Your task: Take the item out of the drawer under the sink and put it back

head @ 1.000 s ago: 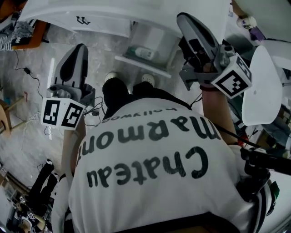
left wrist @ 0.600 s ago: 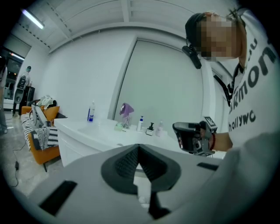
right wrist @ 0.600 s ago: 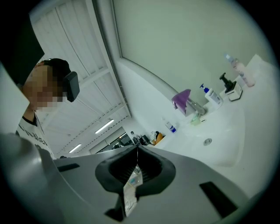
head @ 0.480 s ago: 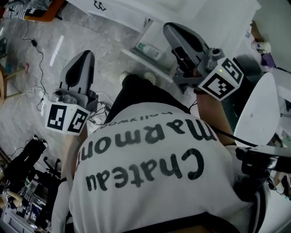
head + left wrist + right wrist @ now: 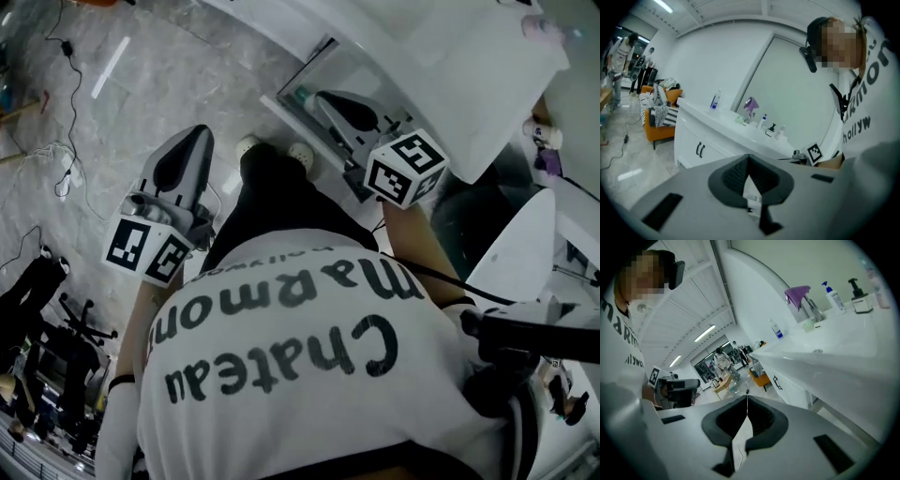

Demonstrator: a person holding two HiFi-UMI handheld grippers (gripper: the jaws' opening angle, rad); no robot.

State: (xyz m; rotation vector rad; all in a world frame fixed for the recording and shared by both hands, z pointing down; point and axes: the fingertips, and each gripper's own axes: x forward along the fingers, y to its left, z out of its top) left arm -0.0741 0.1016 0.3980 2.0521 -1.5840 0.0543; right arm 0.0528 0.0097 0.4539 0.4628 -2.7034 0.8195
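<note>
**Right tongs (image 5: 326,101) above the open drawer (image 5: 356,73); left tongs (image 5: 194,139) off to one side over the floor.**
Each gripper view shows its tongs pressed together at the tips with nothing between them (left (image 5: 749,157), right (image 5: 746,399)). The bottle (image 5: 302,94) lies on its side in the drawer, under the sink (image 5: 469,75), just beside the right tips and partly hidden by them. Its long axis appears to run along the drawer's width, though too little shows to be sure. The right hand is plainly the nearer. To grasp, these tongs would first have to part and come down across that axis. The person's shoes (image 5: 249,145) stand just before the drawer front. Soap bottles (image 5: 855,296) on the desk (image 5: 843,341) above are well clear of the reach.
</note>
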